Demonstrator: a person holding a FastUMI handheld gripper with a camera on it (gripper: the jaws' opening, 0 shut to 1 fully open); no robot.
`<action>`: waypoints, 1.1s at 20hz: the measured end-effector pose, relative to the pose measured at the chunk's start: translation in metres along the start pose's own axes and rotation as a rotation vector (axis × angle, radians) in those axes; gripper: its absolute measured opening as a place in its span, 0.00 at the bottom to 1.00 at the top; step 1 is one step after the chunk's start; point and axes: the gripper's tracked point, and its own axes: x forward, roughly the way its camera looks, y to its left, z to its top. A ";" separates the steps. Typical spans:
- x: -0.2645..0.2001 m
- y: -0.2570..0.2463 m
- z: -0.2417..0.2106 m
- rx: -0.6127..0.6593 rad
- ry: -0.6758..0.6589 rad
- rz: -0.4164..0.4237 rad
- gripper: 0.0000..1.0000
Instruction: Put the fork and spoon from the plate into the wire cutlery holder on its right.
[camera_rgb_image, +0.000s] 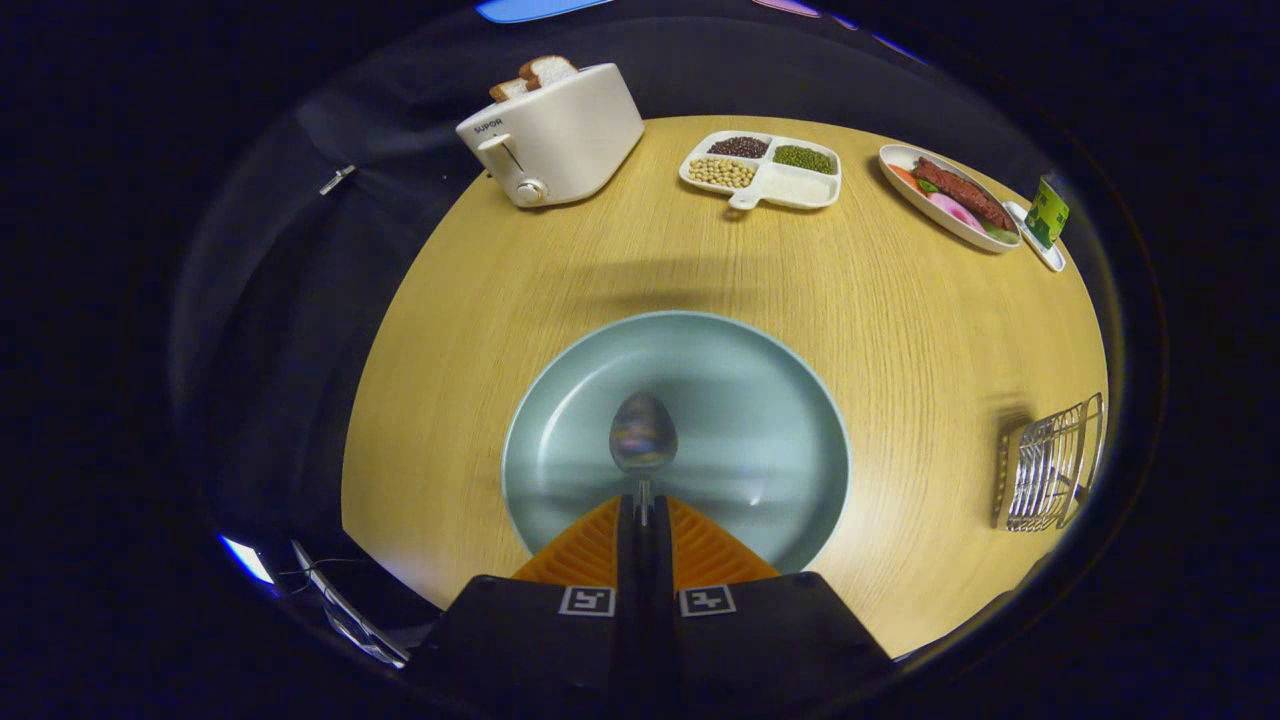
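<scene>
Spoon (643, 434), shiny metal with an oval bowl, sticks out just ahead of the fingertips, its thin handle pinched between the two fingers of the gripper (644, 508), which are closed tight on it. The spoon's bowl shows over the round pale blue-green plate (780, 400) directly ahead. Off to the right of the fingers, well apart from the plate, stands the silver wire cutlery holder (1050, 465) on the round light wooden table (480, 330). Far beyond sit a white toaster (555, 135) with bread slices, a white divided dish (762, 170) of beans, and an oval dish (950, 195) of food.
</scene>
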 end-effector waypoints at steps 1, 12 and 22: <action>-0.006 -0.003 0.002 -0.007 -0.005 0.008 0.09; -0.138 -0.059 0.043 -0.127 -0.084 0.092 0.09; -0.227 -0.229 0.030 -0.186 0.092 -0.133 0.08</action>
